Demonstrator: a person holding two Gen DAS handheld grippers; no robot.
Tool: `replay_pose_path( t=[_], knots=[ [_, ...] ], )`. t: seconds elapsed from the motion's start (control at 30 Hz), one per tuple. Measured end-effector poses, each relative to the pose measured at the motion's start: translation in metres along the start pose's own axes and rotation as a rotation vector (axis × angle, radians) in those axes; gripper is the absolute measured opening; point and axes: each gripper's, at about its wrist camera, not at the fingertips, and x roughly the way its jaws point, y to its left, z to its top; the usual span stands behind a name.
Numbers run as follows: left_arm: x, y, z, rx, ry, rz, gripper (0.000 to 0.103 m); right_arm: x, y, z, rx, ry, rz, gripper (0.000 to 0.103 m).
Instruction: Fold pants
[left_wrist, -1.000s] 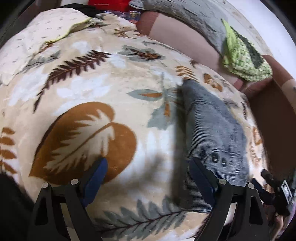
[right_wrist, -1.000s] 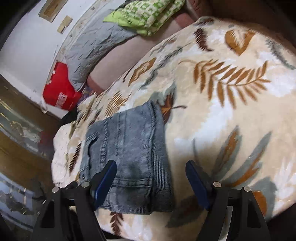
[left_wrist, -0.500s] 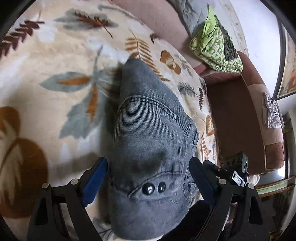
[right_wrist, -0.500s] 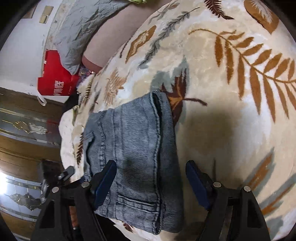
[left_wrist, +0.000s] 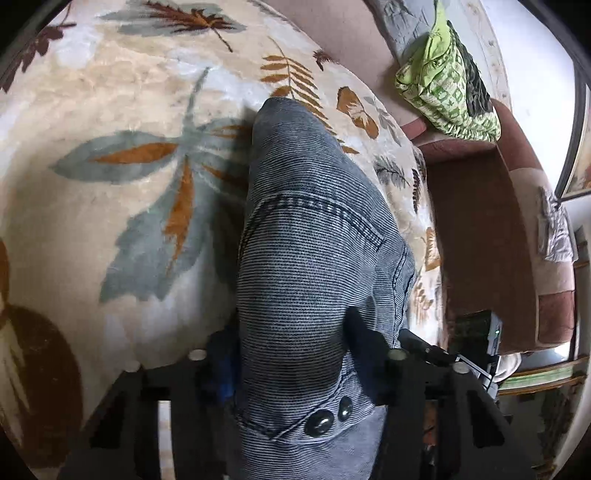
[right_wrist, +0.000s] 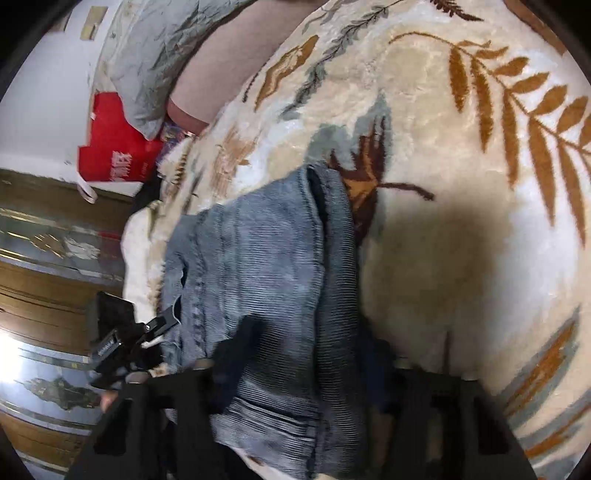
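Observation:
The grey-blue denim pants (left_wrist: 314, 266) lie folded into a thick stack on a cream blanket with leaf print (left_wrist: 110, 122). My left gripper (left_wrist: 295, 354) straddles the waistband end, near two dark buttons (left_wrist: 330, 415), and its jaws have closed in onto the cloth. In the right wrist view the pants (right_wrist: 258, 280) lie at the blanket's (right_wrist: 461, 229) near edge. My right gripper (right_wrist: 306, 362) straddles their thick folded edge with the jaws closed in on the denim. The fingertips of both are partly buried in cloth.
A green patterned cloth (left_wrist: 447, 85) lies on the brown sofa back (left_wrist: 476, 236). A grey pillow (right_wrist: 162, 55) and a red bag (right_wrist: 114, 151) sit beyond the blanket. The other gripper (right_wrist: 129, 343) shows at the left.
Both grippers moved forward over the folded pants and their jaws narrowed from wide open onto the denim. The pants now fill the space between the fingers.

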Motion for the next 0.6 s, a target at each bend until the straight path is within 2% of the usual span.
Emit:
replay_pose_path(
  t=[0.07,0.2,0.33,0.4,0.6],
  knots=[
    [-0.002,-0.002,-0.003,0.027,-0.007,0.033,0.039,0.0,0.0,-0.001,-0.01,-0.001,-0.026,0.031],
    [-0.006,-0.022,-0.01,0.116,-0.047,0.127,0.03,-0.001,0.019,-0.005,-0.106,-0.012,-0.092,0.017],
    [-0.014,-0.036,-0.018,0.196,-0.092,0.178,0.023,-0.01,0.035,-0.011,-0.156,-0.048,-0.121,0.014],
    [-0.021,-0.042,-0.021,0.222,-0.113,0.183,0.022,-0.017,0.043,-0.014,-0.171,-0.069,-0.114,0.013],
    [-0.065,-0.068,-0.023,0.318,-0.247,0.198,0.021,-0.036,0.088,-0.015,-0.264,-0.12,-0.086,0.013]
  ],
)
